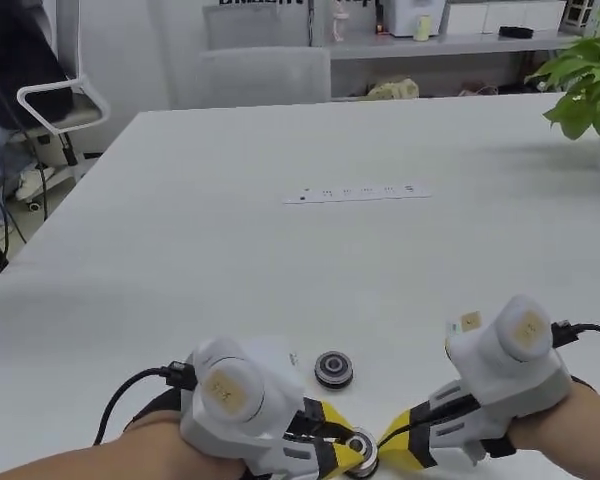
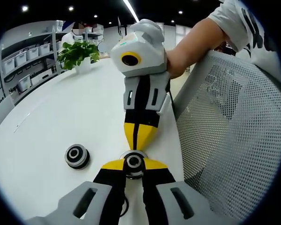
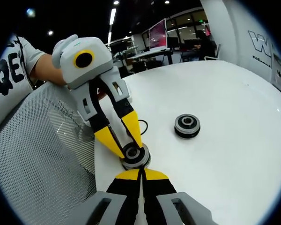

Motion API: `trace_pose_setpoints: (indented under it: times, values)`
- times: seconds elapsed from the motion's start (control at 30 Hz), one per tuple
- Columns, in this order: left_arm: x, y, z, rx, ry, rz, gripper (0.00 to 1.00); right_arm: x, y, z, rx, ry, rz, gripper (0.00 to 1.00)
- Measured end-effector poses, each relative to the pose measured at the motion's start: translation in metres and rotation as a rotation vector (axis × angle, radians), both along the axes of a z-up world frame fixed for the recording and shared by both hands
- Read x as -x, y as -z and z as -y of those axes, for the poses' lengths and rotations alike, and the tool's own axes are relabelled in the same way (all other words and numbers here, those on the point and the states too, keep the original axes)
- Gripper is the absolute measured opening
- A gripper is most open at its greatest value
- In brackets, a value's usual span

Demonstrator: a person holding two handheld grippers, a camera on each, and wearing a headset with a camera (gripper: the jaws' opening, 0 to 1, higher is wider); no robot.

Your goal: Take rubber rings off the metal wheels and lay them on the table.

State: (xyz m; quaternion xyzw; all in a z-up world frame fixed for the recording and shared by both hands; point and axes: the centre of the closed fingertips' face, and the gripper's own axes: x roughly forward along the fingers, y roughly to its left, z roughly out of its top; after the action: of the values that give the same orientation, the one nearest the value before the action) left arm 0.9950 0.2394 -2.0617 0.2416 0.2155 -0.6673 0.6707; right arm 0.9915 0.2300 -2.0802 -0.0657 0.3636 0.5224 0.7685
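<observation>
Our left gripper (image 2: 134,165) is clamped on a wheel (image 2: 133,161). Its two yellow tips sit on opposite sides of the rim, and the wheel lies flat on the table (image 1: 280,260) between them, bright hub facing up. Our right gripper (image 3: 141,174) meets the wheel from the opposite side, nose to nose with the left one. Its jaws are pressed together with no gap that we can see, and their joined point touches the wheel's edge. We cannot tell whether any rubber is pinched there. A dark band runs round the wheel.

A second wheel (image 3: 187,125) lies flat near the wheel, on its far side in the head view. It is apart from both grippers and has the same dark band around a metal hub. Farther beyond the wheel, well apart, a flat white strip (image 1: 355,193) with a row of small marks lies on the table. Far past the wheel and to the right, a leafy plant (image 1: 585,85) stands on the table. On the near side of the wheel, just off the table edge, a grey mesh chair back (image 2: 234,131) shows in both gripper views. Our bare forearms run back from the grippers.
</observation>
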Motion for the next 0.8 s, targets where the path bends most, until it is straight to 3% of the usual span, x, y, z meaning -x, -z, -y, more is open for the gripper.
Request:
trace_pose_setpoints:
  times: [0.37, 0.8]
  values:
    - [-0.001, 0.000, 0.001, -0.003, -0.014, -0.004, 0.08, -0.006, -0.012, 0.003, -0.098, 0.092, -0.052, 0.00]
    - [-0.001, 0.000, 0.001, -0.014, -0.024, -0.004, 0.07, -0.005, -0.016, -0.002, -0.125, 0.107, -0.076, 0.00]
